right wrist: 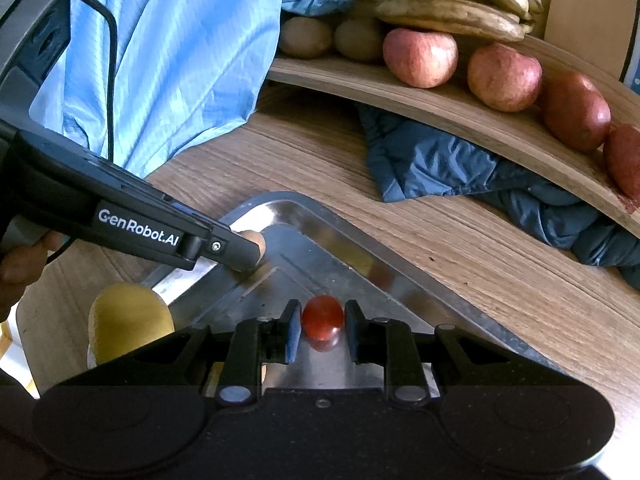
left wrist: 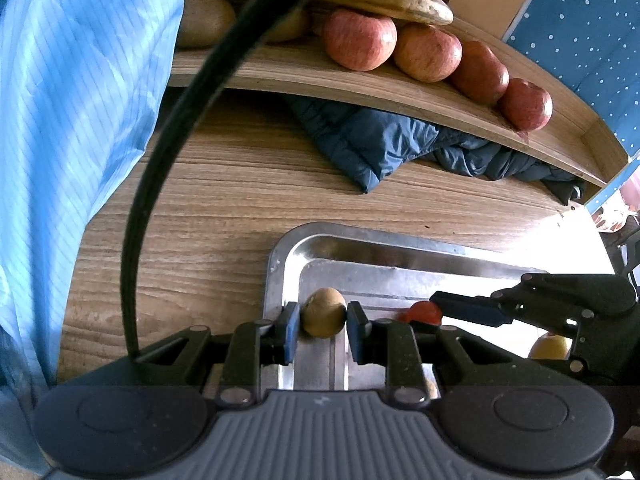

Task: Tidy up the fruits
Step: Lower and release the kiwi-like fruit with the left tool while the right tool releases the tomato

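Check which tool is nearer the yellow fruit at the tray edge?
Right. The right tool, shut on the small red fruit, sits just beside the yellow fruit. The left tool grips the kiwi farther off, at the tray corner.

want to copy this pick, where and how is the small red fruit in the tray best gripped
Across its round middle, from above and steeply tilted, one pad on each side. The small red fruit sits alone on the flat metal tray, sides clear; the right gripper is already closed on it this way.
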Tool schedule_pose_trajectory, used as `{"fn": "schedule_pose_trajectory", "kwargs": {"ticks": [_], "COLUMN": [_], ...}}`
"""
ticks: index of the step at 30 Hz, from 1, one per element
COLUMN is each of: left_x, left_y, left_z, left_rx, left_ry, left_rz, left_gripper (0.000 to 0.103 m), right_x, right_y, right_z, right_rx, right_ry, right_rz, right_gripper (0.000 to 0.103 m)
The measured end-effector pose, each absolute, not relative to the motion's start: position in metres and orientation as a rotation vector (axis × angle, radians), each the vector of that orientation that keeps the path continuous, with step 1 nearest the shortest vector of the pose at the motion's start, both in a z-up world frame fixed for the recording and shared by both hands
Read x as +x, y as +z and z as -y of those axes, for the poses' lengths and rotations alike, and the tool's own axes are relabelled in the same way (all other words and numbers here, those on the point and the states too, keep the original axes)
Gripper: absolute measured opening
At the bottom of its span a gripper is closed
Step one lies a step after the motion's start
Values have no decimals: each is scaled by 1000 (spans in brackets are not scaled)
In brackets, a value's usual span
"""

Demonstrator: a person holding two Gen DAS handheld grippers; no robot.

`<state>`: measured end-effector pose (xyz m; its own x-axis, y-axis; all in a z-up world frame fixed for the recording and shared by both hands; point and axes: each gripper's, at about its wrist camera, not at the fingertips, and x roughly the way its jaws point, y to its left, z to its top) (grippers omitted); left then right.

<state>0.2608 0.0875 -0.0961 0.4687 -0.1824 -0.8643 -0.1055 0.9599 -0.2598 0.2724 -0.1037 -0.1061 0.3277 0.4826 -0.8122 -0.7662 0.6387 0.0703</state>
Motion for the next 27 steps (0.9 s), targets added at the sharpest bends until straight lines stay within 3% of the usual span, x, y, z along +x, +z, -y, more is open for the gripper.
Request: {"fn": "schedule_pose_trajectory", "kwargs": {"ticks": [12, 20, 27], "left_x": [264, 265, 264], "left_y": [-96, -94, -89], "left_z": [-85, -82, -82], "left_rx": [-291, -285, -282], "left_ry": [-51, -61, -57], "left_rz": [-1091, -1077, -1058], "left_gripper": [28, 45, 53], "right_x": [273, 273, 272], "right_y": [-106, -103, -97], "right_z": [104, 107, 115], "right_rx": [-348, -333, -314], "right_ry": [815, 790, 745], "right_rz": [-921, -908, -887], "right_gripper": [33, 46, 58]}}
